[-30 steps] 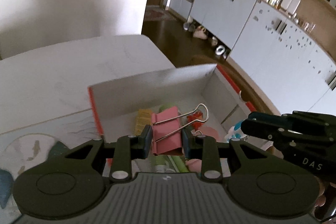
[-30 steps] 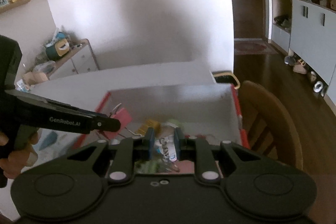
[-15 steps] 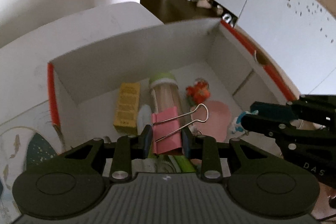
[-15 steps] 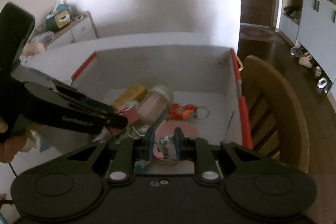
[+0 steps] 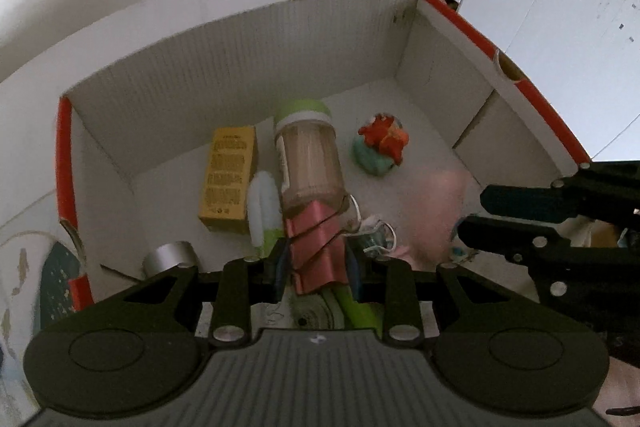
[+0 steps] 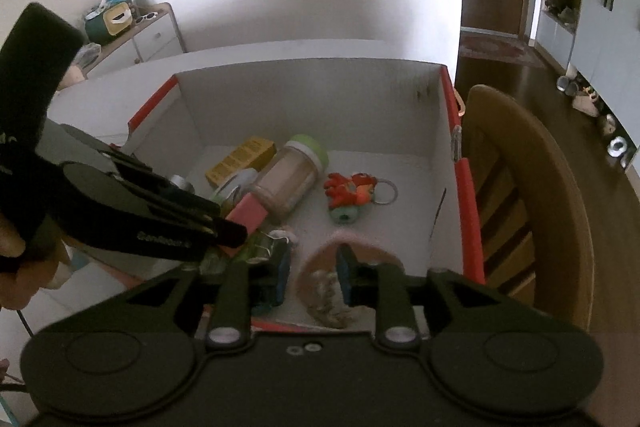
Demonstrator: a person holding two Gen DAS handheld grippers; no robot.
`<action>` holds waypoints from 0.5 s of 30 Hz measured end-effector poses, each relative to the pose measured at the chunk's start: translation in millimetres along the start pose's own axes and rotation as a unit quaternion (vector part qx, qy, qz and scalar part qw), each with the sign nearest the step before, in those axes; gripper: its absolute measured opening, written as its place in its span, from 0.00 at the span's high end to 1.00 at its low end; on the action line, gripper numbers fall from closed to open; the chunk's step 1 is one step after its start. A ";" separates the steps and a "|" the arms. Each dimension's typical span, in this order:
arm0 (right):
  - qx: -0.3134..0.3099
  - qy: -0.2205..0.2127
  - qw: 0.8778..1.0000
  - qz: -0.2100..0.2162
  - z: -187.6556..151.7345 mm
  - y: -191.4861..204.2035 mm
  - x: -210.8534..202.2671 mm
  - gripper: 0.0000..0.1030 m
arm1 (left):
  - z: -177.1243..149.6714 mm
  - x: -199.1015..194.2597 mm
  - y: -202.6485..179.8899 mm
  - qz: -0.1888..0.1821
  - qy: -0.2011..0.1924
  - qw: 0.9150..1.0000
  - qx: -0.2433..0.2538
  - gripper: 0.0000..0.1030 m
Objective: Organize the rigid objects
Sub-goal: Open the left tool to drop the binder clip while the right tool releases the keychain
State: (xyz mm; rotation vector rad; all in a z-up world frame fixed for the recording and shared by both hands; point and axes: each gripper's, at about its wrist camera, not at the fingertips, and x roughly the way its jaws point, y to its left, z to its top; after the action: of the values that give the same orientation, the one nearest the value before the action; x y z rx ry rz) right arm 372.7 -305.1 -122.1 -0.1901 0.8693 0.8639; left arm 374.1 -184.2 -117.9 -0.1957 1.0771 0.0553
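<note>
You're working at a white table [image 6: 280, 49] with a wooden chair [image 6: 532, 195] to the right of your right tongs. The white cardboard box [image 5: 248, 55] with red rims sits ahead of both tools. Inside it, straight beyond your left gripper [image 5: 316, 267], a clear jar [image 5: 310, 159] lies on its side, long axis running away from you, green lid at the far end. Left of the jar, a yellow carton [image 5: 228, 179] lies parallel to it; its print is too small to read. To the right of the jar rests a red and teal keychain toy [image 5: 380, 147]. Your left gripper pinches a pink binder clip [image 5: 316, 251] low over the box floor. Your right gripper [image 6: 314, 277] is spreading its jaws, which press on nothing, above a pink disc [image 6: 316, 267]. Its side reads "DAS".
</note>
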 end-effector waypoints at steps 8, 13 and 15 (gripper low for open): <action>0.001 0.006 1.000 -0.004 1.7 -2.2 -8.4 0.60 | -1.9 0.5 -2.1 0.006 0.015 1.000 -0.007 0.72; -0.001 -0.005 1.000 -0.016 1.7 0.7 -16.5 0.46 | -7.0 -11.3 -1.2 0.014 0.002 1.000 -0.006 0.72; 0.001 -0.009 1.000 -0.019 1.9 2.5 -20.7 0.45 | -9.9 -18.8 0.6 0.014 -0.007 1.000 -0.008 0.72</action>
State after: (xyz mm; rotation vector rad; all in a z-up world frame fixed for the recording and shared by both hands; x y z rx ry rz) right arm 364.9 -314.7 -105.1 -0.1961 0.8467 0.8283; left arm 356.6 -184.5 -105.9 -0.1940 1.0649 0.0905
